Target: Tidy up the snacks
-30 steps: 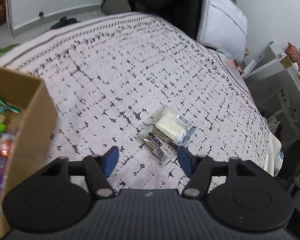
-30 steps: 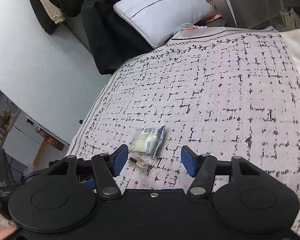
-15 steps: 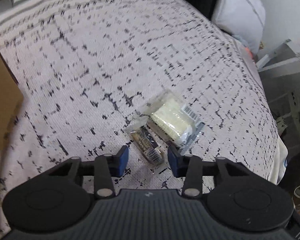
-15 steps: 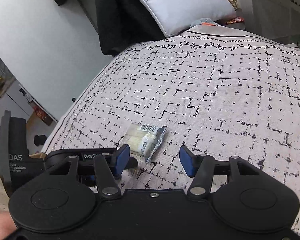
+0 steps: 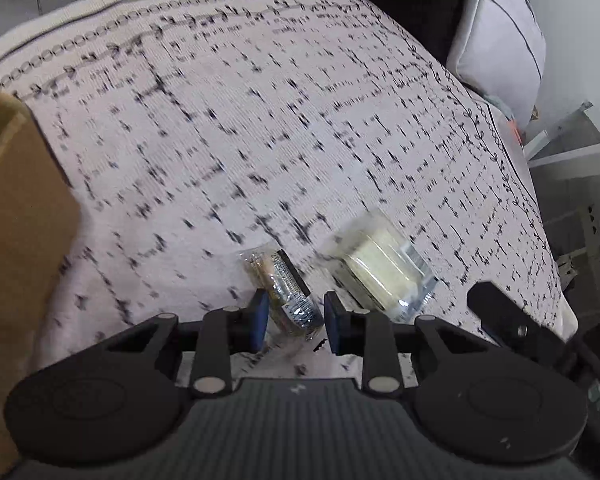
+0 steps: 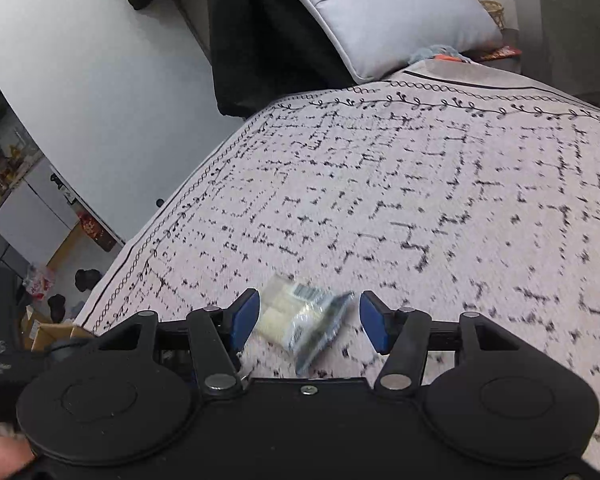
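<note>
Two snacks lie side by side on the patterned bedspread (image 5: 220, 120). One is a small dark wrapped bar (image 5: 290, 294), the other a clear packet of pale crackers (image 5: 380, 270). My left gripper (image 5: 295, 322) has its blue fingers pressed against both sides of the bar's near end. In the right wrist view, the cracker packet (image 6: 300, 318) sits between the wide-apart fingers of my right gripper (image 6: 308, 322), nearer the left finger. That gripper is open and neither finger touches the packet.
A brown cardboard box (image 5: 20, 240) stands at the left edge of the bed. A grey pillow (image 6: 392, 12) and dark clothing (image 6: 260, 40) lie at the head end. The bed's edge drops to the floor (image 6: 60, 280) on the left. Metal shelving (image 5: 572, 152) stands beside the bed.
My left gripper moved forward and down to the small bar and its fingers narrowed onto it. My right gripper advanced until the cracker packet lay between its fingers, staying open.
</note>
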Tool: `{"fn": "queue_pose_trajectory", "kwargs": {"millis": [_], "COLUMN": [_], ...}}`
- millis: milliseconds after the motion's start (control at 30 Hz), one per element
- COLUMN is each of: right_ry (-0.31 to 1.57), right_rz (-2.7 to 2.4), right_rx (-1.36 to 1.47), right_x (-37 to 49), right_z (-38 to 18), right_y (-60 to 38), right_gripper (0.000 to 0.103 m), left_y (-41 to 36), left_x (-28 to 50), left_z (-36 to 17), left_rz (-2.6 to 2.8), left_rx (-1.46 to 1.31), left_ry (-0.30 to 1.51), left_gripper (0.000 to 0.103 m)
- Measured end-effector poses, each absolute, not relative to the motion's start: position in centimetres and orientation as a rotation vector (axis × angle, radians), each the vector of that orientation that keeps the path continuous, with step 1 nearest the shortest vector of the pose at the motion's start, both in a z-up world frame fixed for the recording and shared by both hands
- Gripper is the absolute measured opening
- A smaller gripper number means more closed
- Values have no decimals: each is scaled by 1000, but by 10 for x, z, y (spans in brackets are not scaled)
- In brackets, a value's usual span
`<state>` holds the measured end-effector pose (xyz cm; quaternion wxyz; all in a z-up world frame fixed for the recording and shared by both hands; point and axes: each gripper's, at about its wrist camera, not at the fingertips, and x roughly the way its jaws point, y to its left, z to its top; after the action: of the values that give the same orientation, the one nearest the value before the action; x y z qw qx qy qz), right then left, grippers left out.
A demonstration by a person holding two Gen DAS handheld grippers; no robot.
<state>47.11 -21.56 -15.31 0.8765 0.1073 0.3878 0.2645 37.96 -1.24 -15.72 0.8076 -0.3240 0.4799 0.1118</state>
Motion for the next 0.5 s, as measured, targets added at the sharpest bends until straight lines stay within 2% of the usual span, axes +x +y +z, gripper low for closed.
{"fn": "queue_pose_trajectory", "kwargs": {"millis": [267, 400, 500], "right_ry": [771, 748, 741], "right_rz": [589, 603, 618], "right_rx": [267, 267, 297], "right_x": [489, 495, 499], "right_z": [-161, -165, -172], "right_y": [-202, -198, -195], "right_gripper": [56, 62, 63], "left_y": [2, 2, 1], "left_x": [372, 370, 366], "left_z": [-145, -142, -142], "left_rz": [252, 253, 258], "left_rx": [-669, -660, -656], "left_ry": [1009, 1011, 1014], "left_gripper": [29, 29, 29]}}
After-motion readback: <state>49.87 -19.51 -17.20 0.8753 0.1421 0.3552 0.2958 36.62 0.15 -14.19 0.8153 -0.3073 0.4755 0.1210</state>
